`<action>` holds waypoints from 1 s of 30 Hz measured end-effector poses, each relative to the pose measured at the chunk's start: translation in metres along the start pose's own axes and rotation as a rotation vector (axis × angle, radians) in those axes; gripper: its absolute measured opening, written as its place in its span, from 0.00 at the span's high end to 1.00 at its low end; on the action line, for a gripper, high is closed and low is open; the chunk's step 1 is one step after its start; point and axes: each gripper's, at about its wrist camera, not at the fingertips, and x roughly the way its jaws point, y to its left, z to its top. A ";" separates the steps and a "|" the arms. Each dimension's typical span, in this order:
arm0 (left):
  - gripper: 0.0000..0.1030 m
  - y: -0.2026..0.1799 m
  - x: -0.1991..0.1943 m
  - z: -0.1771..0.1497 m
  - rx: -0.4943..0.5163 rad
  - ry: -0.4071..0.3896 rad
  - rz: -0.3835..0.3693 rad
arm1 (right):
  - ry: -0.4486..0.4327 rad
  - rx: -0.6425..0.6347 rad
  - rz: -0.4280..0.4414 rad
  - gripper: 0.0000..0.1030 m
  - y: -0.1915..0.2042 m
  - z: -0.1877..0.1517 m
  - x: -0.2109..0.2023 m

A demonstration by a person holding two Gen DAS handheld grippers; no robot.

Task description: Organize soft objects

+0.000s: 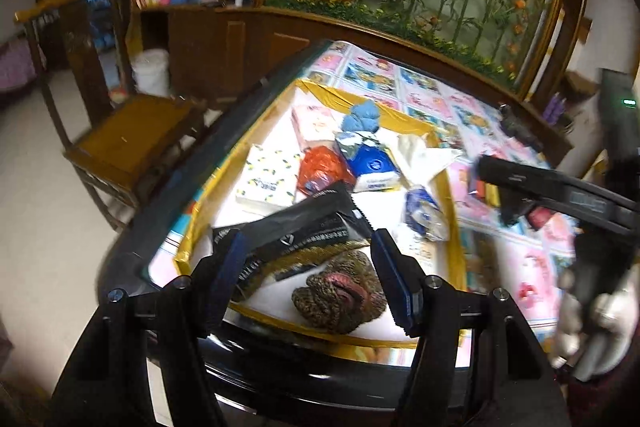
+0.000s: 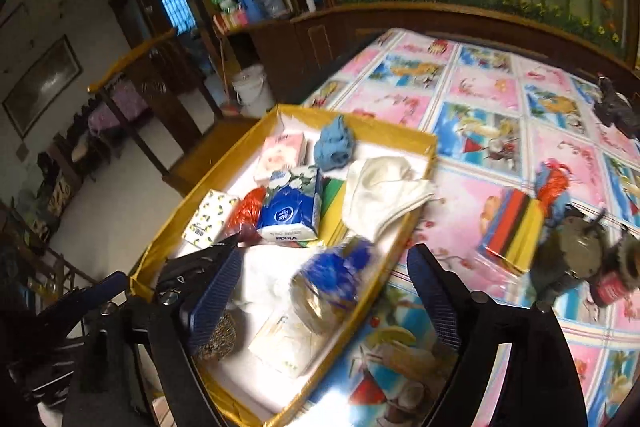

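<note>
Between the right gripper's [image 2: 326, 301] widely parted fingers, a blurred blue-and-clear plastic packet [image 2: 334, 281] sits free of both pads, just inside the near right wall of the gold-rimmed tray [image 2: 414, 139]. The left gripper [image 1: 306, 277] stands about half open over the tray's near end, its pads clear of the brown knitted item [image 1: 340, 297] and the black foil pouch [image 1: 296, 227] lying between and beyond them; nothing is gripped. Deeper in the tray lie a blue Vinda tissue pack [image 2: 290, 213], a red mesh bundle [image 2: 246, 215], a lemon-print tissue pack [image 2: 210, 217], a pink tissue pack [image 2: 280, 155], a crumpled blue cloth [image 2: 334, 149] and a white cloth [image 2: 384, 195] that drapes over the tray's right wall. Outside the tray, to its right on the pink cartoon tablecloth [image 2: 472, 87], sit a striped sponge pack [image 2: 514, 227] and a dark plush toy [image 2: 576, 259], well apart from the tray.
</note>
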 end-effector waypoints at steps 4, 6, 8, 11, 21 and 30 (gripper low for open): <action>0.38 -0.016 0.001 0.000 0.058 -0.009 0.068 | -0.038 0.047 -0.003 0.12 -0.018 -0.025 -0.024; 0.38 -0.026 0.000 0.000 0.085 -0.014 0.095 | -0.043 0.074 -0.001 0.12 -0.028 -0.034 -0.033; 0.38 -0.035 -0.002 -0.001 0.109 -0.021 0.118 | -0.049 0.099 -0.004 0.12 -0.040 -0.042 -0.041; 0.38 -0.050 -0.003 -0.001 0.150 -0.025 0.141 | -0.065 0.132 -0.011 0.12 -0.059 -0.050 -0.052; 0.38 -0.095 -0.001 -0.008 0.247 -0.005 0.151 | -0.098 0.238 -0.004 0.12 -0.112 -0.079 -0.083; 0.38 -0.123 0.000 -0.013 0.306 0.011 0.153 | -0.128 0.315 0.000 0.11 -0.152 -0.093 -0.101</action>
